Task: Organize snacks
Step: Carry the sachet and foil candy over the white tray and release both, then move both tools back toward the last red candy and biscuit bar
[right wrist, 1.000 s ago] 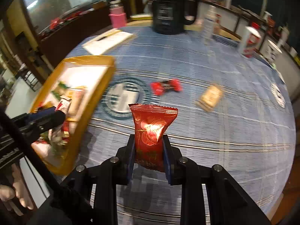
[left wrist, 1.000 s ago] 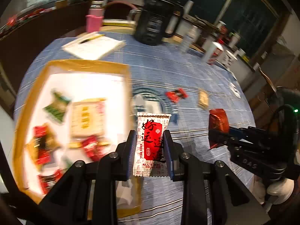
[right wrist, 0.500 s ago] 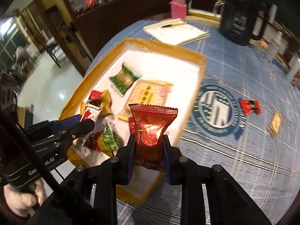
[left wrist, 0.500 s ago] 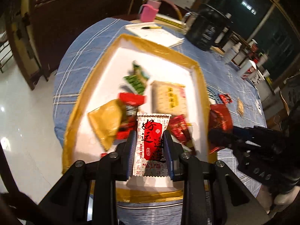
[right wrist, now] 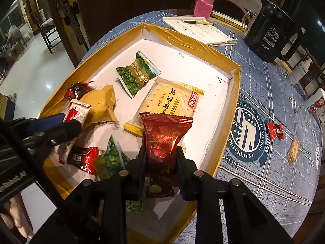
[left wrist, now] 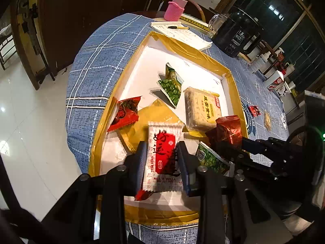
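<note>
while our left gripper (left wrist: 162,158), jaws easing open, pinches the white-and-red packet (left wrist: 162,154) and our right gripper (right wrist: 160,158) clamps the dark red packet (right wrist: 162,140), both now hang over the gold-rimmed tray (right wrist: 229,99), not the blue cloth (right wrist: 264,162) as before; dark kettle (right wrist: 270,34) upper right.

1. The left gripper (left wrist: 162,158) is a matte black frame with angular struts.
2. Round silver screw heads sit at the joints of its arms.
3. Its jaws carry dark blue pads.
4. The right gripper (right wrist: 160,162) has the same black frame, silver screws and blue pads.
5. White lettering marks the left gripper's black body in the right wrist view.
</note>
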Tool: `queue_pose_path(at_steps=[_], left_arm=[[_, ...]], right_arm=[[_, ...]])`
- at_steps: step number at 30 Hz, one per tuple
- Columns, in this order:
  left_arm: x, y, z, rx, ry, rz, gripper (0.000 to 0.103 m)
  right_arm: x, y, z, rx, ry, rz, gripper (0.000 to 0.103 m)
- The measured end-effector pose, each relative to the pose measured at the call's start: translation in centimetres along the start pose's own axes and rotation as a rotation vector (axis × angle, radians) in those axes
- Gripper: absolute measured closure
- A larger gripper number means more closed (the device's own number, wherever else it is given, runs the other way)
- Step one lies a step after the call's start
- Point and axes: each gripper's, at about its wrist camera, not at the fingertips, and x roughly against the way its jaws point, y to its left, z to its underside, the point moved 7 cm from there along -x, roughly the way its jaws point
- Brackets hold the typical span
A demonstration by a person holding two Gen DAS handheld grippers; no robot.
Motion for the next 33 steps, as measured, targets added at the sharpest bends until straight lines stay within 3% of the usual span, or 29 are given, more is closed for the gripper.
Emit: queue_pose_path(at_steps=[6, 13, 22, 33], left_arm=[[0.6, -0.1, -0.6, 0.003, -0.006, -0.005, 0.058], [2.1, -1.1, -1.7, -0.009, -0.048, -0.052, 0.032], [1.8, -6.1, -1.6, -0.075, -0.023, -0.001, 0.030], [-0.8, -14.6, -0.5, -0.209, 0.030, 0.038, 0.030]], right_arm=[[0.0, -0.2, -0.5, -0.019, -0.012, -0.005, 0.070], [1.1, -1.2, -0.8, -0.081, -0.057, -0.042, 0.066], [2.7, -6.9, 1.3, -0.255, -0.090, -0.056, 0.064], [3.1, -20.7, 8.0, -0.515, -0.058, 0.007, 0.064]])
